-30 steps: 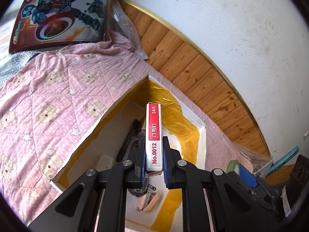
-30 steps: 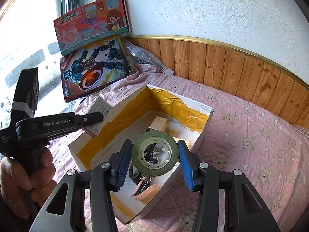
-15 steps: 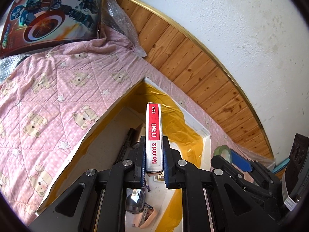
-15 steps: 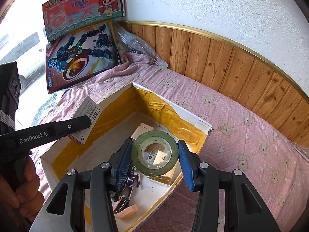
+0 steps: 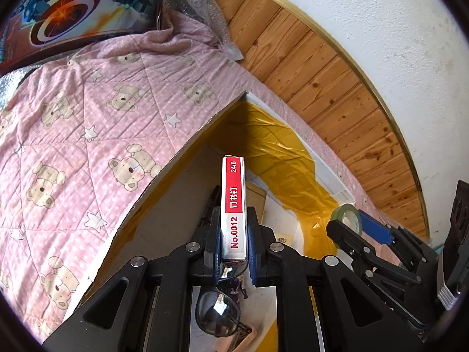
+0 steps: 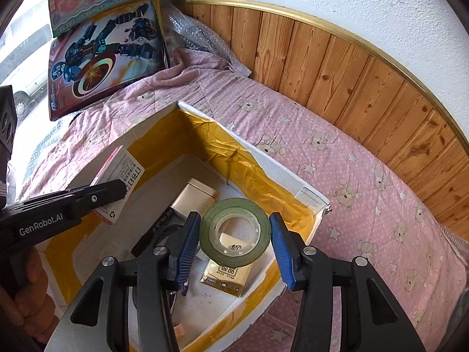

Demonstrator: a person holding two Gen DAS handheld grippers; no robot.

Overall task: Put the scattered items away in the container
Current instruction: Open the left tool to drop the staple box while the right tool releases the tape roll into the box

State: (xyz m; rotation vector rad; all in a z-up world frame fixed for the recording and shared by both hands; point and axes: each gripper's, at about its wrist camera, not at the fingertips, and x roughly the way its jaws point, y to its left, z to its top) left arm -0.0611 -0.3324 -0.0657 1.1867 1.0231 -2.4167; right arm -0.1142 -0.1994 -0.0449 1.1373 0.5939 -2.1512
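Observation:
My left gripper [image 5: 233, 234] is shut on a red-and-white staple box [image 5: 233, 205] and holds it above the open cardboard box [image 5: 322, 173] lined with yellow tape. My right gripper [image 6: 233, 243] is shut on a green roll of tape [image 6: 234, 231] and holds it over the same cardboard box [image 6: 275, 167]. In the right wrist view the left gripper [image 6: 117, 189] with the staple box [image 6: 123, 176] hangs over the box's left side. In the left wrist view the right gripper [image 5: 348, 223] with the tape roll [image 5: 346, 218] is at the right.
Inside the box lie sunglasses [image 5: 218, 314], a metal tin [image 6: 193, 198], a tissue pack [image 6: 228, 270] and a black pen [image 6: 152, 233]. The box sits on a pink bear-print quilt [image 6: 366, 193]. Toy boxes [image 6: 105, 55] lean at the back left, with wood panelling [image 6: 337, 70] behind.
Both grippers have moved forward and lower over the box, each still holding its item. The box's inside now fills more of both views.

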